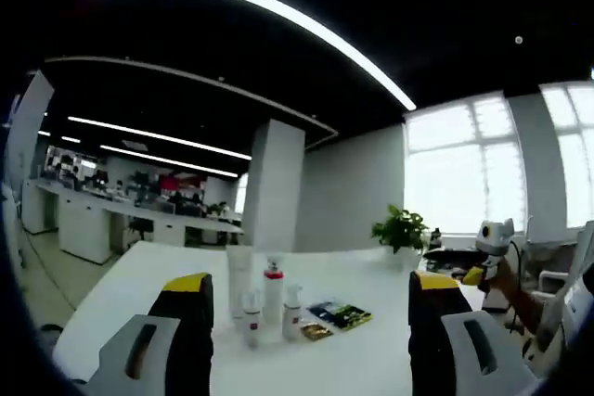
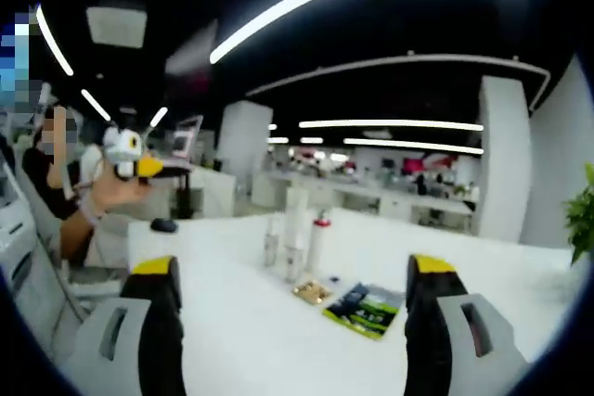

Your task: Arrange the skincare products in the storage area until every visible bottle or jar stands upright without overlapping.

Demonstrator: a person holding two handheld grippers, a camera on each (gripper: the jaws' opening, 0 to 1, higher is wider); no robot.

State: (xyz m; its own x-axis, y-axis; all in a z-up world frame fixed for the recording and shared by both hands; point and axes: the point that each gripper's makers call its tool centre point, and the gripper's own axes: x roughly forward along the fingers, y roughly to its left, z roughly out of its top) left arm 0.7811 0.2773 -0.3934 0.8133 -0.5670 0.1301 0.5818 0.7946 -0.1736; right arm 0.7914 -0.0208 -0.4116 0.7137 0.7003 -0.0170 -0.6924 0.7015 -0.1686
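Note:
Several skincare items stand upright in a cluster on the white table (image 1: 139, 294): a tall white tube (image 1: 239, 277), a white bottle with a red collar (image 1: 273, 292), and two small pump bottles (image 1: 251, 314) (image 1: 291, 312). Flat sachets (image 1: 340, 315) lie to their right. The same cluster (image 2: 295, 234) with the red-collar bottle (image 2: 318, 240) and sachets (image 2: 364, 307) appears in the right gripper view. My left gripper (image 1: 312, 296) is open, short of the bottles and holding nothing. My right gripper (image 2: 295, 280) is open as well, apart from them.
A potted plant (image 1: 401, 229) stands at the table's far side. A person's hand holds a white and yellow gripper (image 2: 127, 157) at the left of the right gripper view, also seen as a gripper (image 1: 489, 246). A dark mouse (image 2: 163, 225) lies on the table. Office desks stand behind.

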